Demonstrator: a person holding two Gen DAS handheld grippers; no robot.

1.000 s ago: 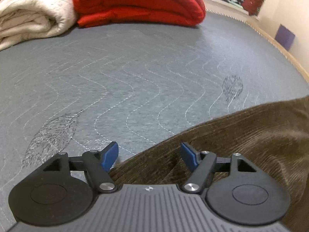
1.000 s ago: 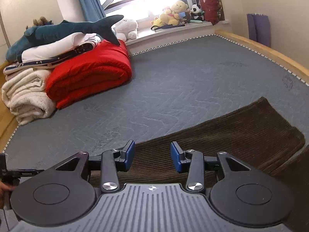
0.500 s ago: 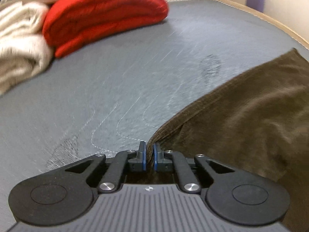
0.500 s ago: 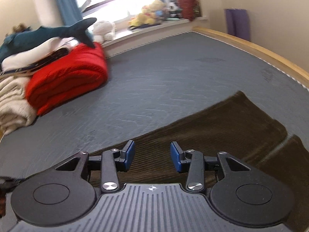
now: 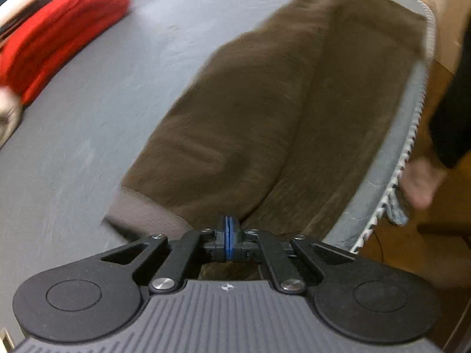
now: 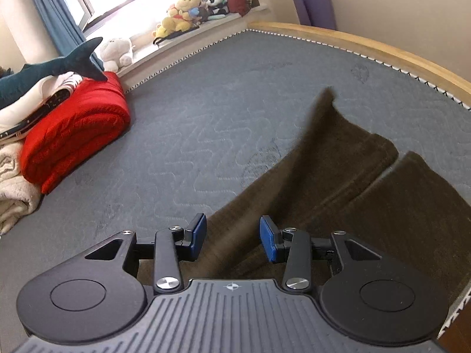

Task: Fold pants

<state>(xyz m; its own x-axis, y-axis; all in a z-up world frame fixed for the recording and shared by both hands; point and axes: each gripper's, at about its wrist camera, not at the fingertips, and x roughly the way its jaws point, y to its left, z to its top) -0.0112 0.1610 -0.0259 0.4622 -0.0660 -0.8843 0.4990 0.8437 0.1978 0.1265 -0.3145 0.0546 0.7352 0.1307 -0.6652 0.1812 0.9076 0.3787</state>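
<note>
Brown corduroy pants (image 5: pixel 250 111) lie on our grey mattress (image 5: pixel 88 103), one leg lifted by the left gripper (image 5: pixel 228 242) clenched on its edge, right gripper (image 6: pixel 232 236) released above; next we judge: lay leg onto leg.

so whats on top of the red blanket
In the right wrist view, white folded bedding and a plush shark rest on the red blanket. What lies further left is out of frame.
</note>
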